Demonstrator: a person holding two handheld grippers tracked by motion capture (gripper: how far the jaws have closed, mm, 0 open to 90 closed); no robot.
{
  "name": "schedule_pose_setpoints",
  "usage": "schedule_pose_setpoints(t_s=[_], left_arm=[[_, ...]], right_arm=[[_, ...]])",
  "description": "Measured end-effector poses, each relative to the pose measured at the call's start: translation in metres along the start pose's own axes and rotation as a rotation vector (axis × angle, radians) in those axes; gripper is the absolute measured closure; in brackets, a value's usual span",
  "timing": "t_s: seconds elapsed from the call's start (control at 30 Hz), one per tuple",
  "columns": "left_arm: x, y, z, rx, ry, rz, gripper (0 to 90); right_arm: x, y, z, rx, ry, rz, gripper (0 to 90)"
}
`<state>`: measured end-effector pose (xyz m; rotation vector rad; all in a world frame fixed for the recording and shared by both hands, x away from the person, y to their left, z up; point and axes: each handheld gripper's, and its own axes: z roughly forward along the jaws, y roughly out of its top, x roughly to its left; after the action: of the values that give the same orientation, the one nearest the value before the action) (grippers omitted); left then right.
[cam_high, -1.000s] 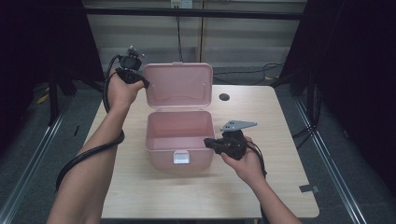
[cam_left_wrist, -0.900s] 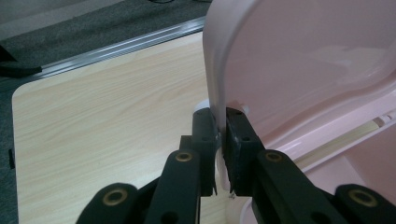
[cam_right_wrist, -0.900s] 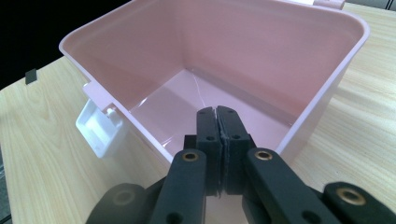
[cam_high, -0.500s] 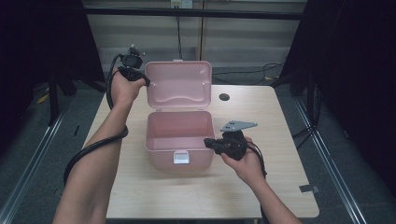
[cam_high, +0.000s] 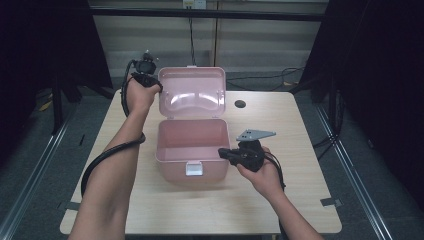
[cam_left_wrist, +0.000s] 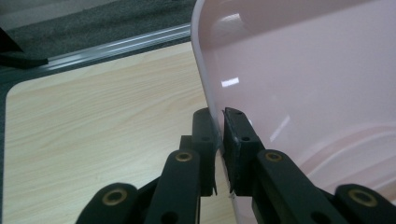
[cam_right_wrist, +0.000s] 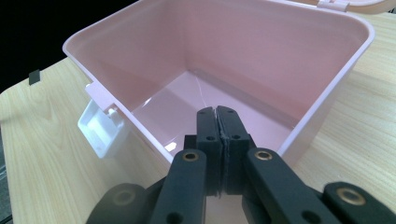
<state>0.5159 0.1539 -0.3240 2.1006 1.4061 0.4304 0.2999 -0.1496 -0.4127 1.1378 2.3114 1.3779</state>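
Since the earlier frames, the raised lid (cam_high: 191, 93) is seen tipped slightly further forward and down, carried by the left gripper (cam_high: 148, 80); the right gripper (cam_high: 235, 154) and the box body are unchanged in place.

Item 1, right gripper (cam_right_wrist: 216, 116). Jaws are clenched, pad against pad past the box's near wall, which is pinched between them lower down; the pink box (cam_right_wrist: 224, 65) is thereby held steady on the table (cam_right_wrist: 42, 154). Directly ahead of the jaws the empty interior is seen; to their left, on the box's outer front wall, the white latch (cam_right_wrist: 100, 130) hangs unfastened.

Item 2, left gripper (cam_left_wrist: 218, 135). Jaws are closed on the lid's side edge (cam_left_wrist: 205, 84), which is gripped thin between the pads. The lid's inner face lies to the right of the jaws, bare tabletop to the left.

Progress, as judged: the box is open and empty, with the lid near upright. If closing is the work in hand, it is barely begun; lowering the lid fully and fastening the latch remain.

View comparison: contact of pads with the lid edge is confirmed by the left gripper view, whereas the high view hides it behind the hand. The emptiness of the box floor and the pinched wall are settled by the right gripper view. The whole layout, hinge side far and latch (cam_high: 194, 168) side near, is given by the high view alone.
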Motion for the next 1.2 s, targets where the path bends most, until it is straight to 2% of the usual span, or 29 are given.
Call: schedule_pose_setpoints(t_s=[0.17,0.87,0.97,1.2], left_arm=[[0.000,0.001,0.009,0.015,0.013,0.001,83.4],[0.009,-0.007,0.036,0.057,0.000,-0.047,81.8],[0.010,-0.008,0.039,0.061,0.004,-0.042,81.4],[0.011,-0.013,0.046,0.063,-0.001,-0.075,81.4]], right_arm=[[0.001,0.001,0.002,0.012,-0.003,-0.005,88.8],[0.000,0.002,0.004,0.020,-0.006,-0.002,89.4],[0.000,0.002,0.004,0.021,-0.006,0.004,89.4],[0.000,0.002,0.004,0.022,-0.005,0.004,89.3]])
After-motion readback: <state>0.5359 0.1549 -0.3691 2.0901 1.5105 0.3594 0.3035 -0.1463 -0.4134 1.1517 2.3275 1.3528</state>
